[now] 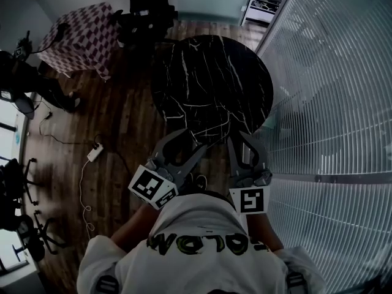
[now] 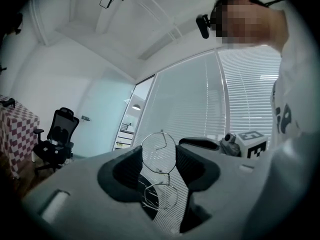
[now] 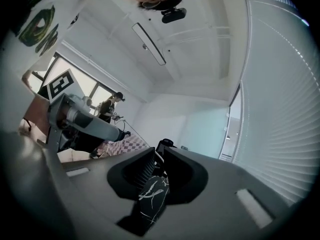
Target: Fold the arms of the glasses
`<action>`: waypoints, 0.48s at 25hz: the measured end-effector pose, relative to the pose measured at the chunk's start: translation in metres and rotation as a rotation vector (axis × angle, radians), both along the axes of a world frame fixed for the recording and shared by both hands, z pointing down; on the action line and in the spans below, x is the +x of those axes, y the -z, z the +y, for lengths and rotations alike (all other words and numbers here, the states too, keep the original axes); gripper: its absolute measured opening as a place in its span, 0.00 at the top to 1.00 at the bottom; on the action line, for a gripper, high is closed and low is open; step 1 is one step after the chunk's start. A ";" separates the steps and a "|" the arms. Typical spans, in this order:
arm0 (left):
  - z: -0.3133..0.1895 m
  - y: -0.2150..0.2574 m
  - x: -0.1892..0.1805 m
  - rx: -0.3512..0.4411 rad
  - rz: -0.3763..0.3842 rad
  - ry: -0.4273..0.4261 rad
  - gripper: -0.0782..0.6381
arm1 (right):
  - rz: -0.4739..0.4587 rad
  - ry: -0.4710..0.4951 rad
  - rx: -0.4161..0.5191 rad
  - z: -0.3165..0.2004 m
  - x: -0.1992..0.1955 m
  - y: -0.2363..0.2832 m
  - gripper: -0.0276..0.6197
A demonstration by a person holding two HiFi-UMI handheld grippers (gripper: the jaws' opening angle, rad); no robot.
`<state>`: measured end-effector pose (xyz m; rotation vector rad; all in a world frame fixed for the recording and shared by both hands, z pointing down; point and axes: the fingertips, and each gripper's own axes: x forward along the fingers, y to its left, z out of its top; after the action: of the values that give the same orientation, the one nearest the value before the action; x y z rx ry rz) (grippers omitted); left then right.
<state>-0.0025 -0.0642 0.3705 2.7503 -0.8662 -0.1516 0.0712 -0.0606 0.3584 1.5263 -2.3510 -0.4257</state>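
Thin wire-rimmed round glasses [image 2: 160, 149] stand on end between the jaws of my left gripper [image 2: 159, 159], which is shut on the upper lens rim; the second lens hangs below. In the head view both grippers are held close to the person's chest, the left gripper [image 1: 195, 139] beside the right gripper [image 1: 240, 136]. The right gripper view shows the glasses [image 3: 120, 126] at the left gripper's tip, with one thin arm running into the right gripper [image 3: 157, 159]. Its jaws are almost together on that arm. The glasses are too dark to make out in the head view.
A round black marble table [image 1: 211, 78] stands just ahead of the grippers on a wooden floor. Slatted window blinds [image 1: 331, 103] fill the right side. A checked-cloth table [image 1: 82, 35] is at the far left, with a power strip [image 1: 94, 153] and cable on the floor.
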 end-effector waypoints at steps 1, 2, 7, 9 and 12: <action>0.001 -0.001 0.002 -0.001 -0.004 -0.006 0.59 | 0.050 0.004 -0.017 0.001 0.000 -0.005 0.88; 0.002 -0.002 0.003 0.000 -0.008 -0.012 0.59 | 0.075 0.002 -0.031 0.001 0.000 -0.009 0.88; 0.008 -0.003 0.009 0.002 -0.022 -0.045 0.59 | 0.101 0.003 -0.012 0.001 -0.007 -0.010 0.85; 0.010 -0.004 0.012 0.001 -0.029 -0.059 0.59 | 0.124 0.000 -0.012 0.000 -0.007 -0.012 0.84; 0.013 -0.006 0.017 0.008 -0.045 -0.072 0.59 | 0.145 -0.004 -0.004 -0.001 -0.005 -0.015 0.82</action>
<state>0.0144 -0.0510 0.3763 2.7978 -0.7781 -0.0798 0.0666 -0.0619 0.3731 1.4465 -2.2368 -0.5119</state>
